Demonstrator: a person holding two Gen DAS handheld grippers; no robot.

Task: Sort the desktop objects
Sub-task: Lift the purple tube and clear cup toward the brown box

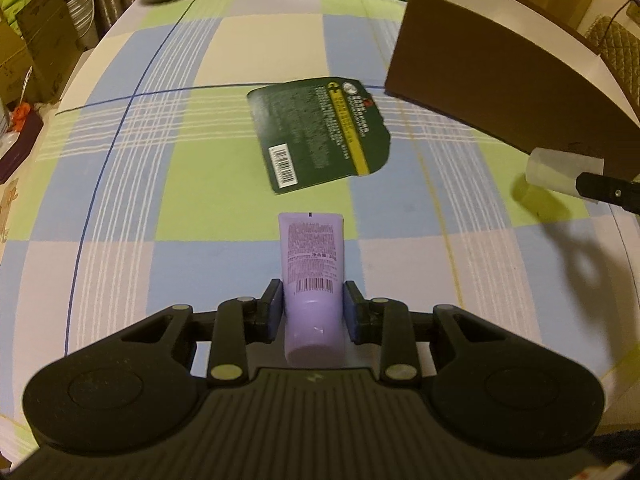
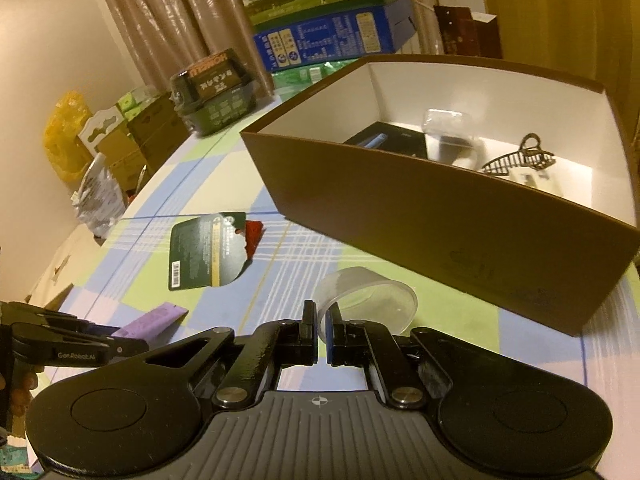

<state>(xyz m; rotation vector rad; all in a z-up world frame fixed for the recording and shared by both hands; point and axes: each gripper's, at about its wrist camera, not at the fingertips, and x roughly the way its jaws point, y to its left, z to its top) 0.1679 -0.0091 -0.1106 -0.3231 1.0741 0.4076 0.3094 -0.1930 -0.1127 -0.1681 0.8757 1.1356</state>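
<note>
— Purple tube [image 1: 313, 280] sits nearest me, clamped around its lower body by my left jaws [image 1: 313, 311], crimped end pointing forward over the worktop [image 1: 200, 216]. What should I watch?

— Your right jaws [image 2: 322, 330] pinch the rim of a clear plastic cup [image 2: 366, 298], tipped on its side. Is that grip firm?

— It looks thin, so I would lift gently and keep the squeeze steady. The brown box [image 2: 420, 220] stands just beyond the cup, already holding a hair clip [image 2: 520, 160] and other items.

— And your pose?

— Both hands are low, nearly level with the worktop, left beside right. A dark green card [image 1: 320, 132] lies flat ahead, well apart from the tube, not yet sorted.
</note>
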